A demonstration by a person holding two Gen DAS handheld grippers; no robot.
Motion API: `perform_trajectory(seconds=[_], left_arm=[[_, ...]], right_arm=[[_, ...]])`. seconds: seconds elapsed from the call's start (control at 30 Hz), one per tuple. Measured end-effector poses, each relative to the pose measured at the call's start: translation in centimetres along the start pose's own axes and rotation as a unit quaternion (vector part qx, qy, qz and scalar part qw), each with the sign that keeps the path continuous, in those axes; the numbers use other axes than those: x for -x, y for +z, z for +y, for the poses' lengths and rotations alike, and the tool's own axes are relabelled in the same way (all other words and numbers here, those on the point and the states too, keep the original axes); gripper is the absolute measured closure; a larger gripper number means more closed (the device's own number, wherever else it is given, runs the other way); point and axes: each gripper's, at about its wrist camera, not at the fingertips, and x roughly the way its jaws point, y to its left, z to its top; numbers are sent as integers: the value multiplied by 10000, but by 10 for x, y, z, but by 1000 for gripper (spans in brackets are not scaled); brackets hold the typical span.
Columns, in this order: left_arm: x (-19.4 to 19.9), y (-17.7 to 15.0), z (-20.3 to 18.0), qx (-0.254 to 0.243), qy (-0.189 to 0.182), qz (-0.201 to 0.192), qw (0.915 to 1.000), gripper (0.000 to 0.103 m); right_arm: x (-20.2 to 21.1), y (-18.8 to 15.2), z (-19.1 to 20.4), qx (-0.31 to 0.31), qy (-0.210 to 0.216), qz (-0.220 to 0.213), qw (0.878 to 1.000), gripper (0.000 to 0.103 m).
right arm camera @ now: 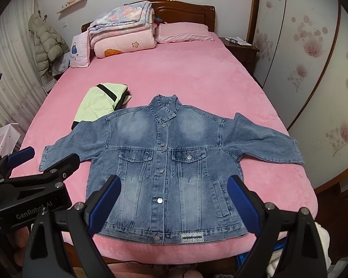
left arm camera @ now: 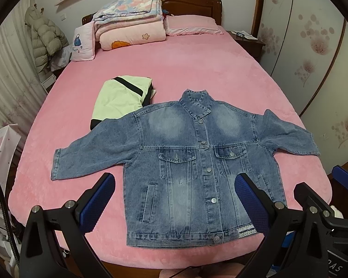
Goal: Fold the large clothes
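A faded blue denim jacket (left arm camera: 192, 162), buttoned and front side up, is lying spread flat at the near edge of the pink plush-covered bed (left arm camera: 197, 69), its hem running just along that edge and both sleeves reaching out toward the left and right sides. Nothing on it is folded yet, so the task is sitting at its start.

The left gripper (left arm camera: 174, 199) is hovering above the hem with its blue-padded jaws spread wide and grasping nothing; the right gripper (right arm camera: 174, 199) is likewise hanging released and empty over the lower front panels.

The risks, as I judge them: the denim is looking stiff and heavy, so a pinch on one layer only could be dragging the front away from the back and skewing the fold. With the hem lying so near the bed's edge, a pull toward the person could be sliding the jacket off. The left sleeve is lying just beside a folded pale green garment with black bands (left arm camera: 120, 99), which the shoulder is partly overlapping, so sweeping that sleeve inward could be disturbing it.

No container is showing here; folded quilts (left arm camera: 130, 20) are only stacked at the headboard end.
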Motion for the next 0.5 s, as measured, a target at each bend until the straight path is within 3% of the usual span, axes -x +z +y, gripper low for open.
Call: perform_trajectory(seconds=[0.5], left_arm=[[0,9,4,-64,-224,-221,9995,1]], right_arm=[[3,3,10,-84,-185,-120,9997,10]])
